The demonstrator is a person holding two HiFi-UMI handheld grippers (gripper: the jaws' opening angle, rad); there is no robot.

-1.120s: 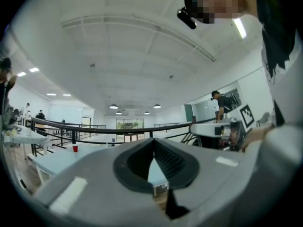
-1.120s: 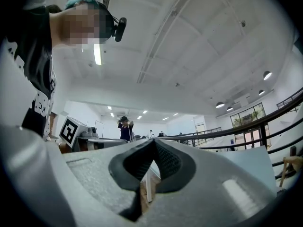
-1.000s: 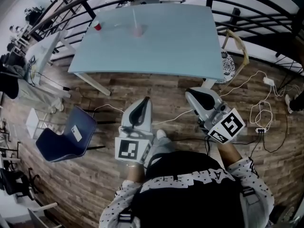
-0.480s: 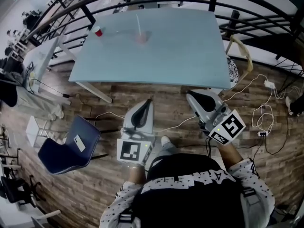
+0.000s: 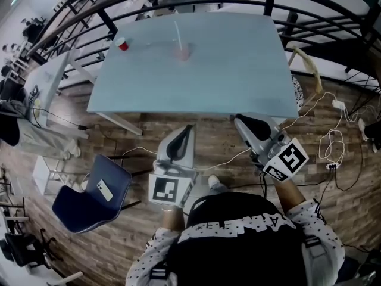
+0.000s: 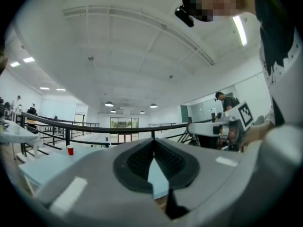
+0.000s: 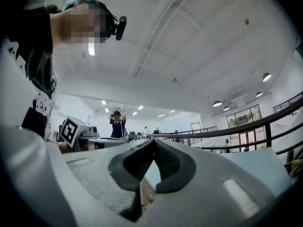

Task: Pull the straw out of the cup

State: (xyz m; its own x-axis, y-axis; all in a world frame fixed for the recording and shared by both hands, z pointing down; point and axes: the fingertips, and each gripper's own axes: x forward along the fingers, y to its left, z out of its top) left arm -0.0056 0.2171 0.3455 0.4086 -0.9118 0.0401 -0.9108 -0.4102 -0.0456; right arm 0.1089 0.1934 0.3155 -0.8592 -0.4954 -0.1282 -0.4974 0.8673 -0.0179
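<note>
We see our left claw [image 6: 152,145] with its jaws meeting at the tips, nothing between them. Beyond lies the pale blue worktop [image 6: 47,163], a red cup [image 6: 70,150] standing on it at left, black railing [image 6: 98,129] behind.

Person's walked closer to the table [image 5: 238,70]. The strip of floor between its near edge and the left gripper [image 5: 188,126] and right gripper [image 5: 237,118] has nearly gone, and the cup [image 5: 183,53] sits nearer too.
</note>
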